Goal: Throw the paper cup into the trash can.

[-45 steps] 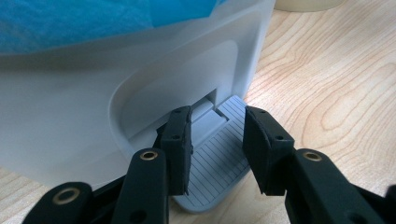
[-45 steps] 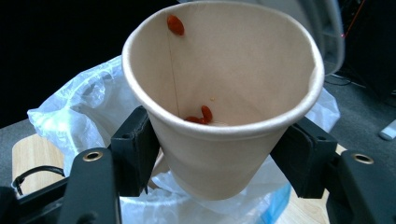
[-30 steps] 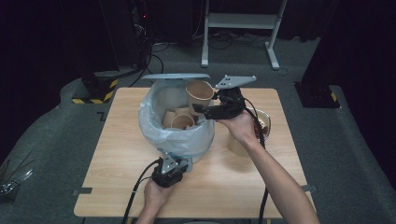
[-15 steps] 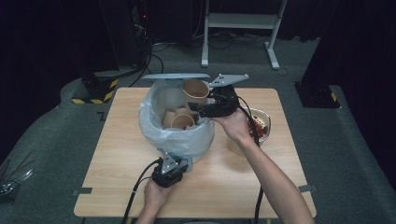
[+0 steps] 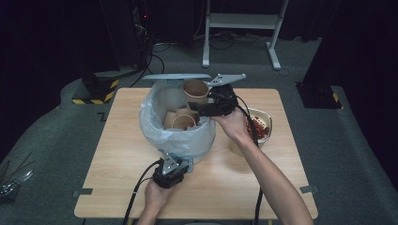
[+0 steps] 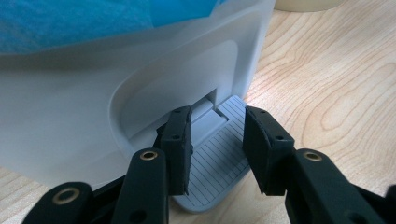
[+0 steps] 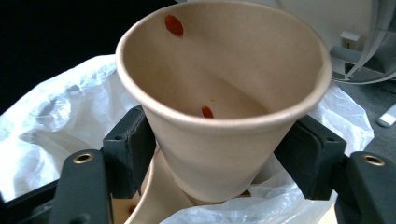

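Loosening around the stained paper cup (image 7: 219, 116), right hand-held gripper (image 7: 219, 154); left hand-held gripper (image 6: 217, 149) gapes over the bin's ribbed grey pedal (image 6: 217, 156).

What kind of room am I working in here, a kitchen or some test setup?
Probably a lab or recording setup, not a kitchen. A lone wooden table stands on grey floor amid dark surroundings, cables trail past a white metal stand, and a yellow-black striped base sits nearby.

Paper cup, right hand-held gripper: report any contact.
Cannot tell. Right gripper view: the jaws of the right hand-held gripper have just been opening around the paper cup; neither gap nor contact shows plainly.
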### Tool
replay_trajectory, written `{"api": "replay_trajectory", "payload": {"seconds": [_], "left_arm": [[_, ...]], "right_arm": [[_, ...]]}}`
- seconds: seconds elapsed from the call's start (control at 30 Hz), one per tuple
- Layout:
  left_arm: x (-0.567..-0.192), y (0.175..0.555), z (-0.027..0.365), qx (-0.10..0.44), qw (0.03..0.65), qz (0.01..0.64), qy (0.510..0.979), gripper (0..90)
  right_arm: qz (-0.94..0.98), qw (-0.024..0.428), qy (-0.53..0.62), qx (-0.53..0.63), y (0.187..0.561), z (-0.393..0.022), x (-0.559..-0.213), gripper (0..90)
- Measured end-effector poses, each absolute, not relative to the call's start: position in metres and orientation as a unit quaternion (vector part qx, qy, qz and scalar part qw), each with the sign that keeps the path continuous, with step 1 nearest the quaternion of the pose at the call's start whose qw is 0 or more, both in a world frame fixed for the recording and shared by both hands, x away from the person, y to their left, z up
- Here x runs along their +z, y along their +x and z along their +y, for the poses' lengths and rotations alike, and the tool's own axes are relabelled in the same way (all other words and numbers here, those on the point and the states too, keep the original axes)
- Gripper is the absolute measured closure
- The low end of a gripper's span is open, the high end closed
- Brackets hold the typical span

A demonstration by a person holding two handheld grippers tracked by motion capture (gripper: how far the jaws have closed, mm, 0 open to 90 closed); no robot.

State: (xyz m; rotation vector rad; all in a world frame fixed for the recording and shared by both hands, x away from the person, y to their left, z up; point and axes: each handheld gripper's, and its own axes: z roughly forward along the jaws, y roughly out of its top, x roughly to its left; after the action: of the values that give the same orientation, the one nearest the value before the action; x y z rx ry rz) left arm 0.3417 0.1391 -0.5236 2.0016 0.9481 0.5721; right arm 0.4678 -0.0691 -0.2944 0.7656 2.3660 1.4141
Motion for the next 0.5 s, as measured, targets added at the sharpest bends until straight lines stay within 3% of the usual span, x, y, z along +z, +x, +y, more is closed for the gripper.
{"api": "replay_trajectory", "payload": {"seconds": [0.23,0.5], "left_arm": [[-0.5235,0.3417,0.139,0.227,0.415,0.378,0.796,62.0],[-0.5233,0.3418,0.1393,0.227,0.413,0.377,0.798,62.1]], "right_arm": [[0.817,0.14,0.271,0.489,0.4695,-0.0687,-0.2946,20.9],[0.814,0.142,0.269,0.495,0.4673,-0.0708,-0.2945,22.2]]}}
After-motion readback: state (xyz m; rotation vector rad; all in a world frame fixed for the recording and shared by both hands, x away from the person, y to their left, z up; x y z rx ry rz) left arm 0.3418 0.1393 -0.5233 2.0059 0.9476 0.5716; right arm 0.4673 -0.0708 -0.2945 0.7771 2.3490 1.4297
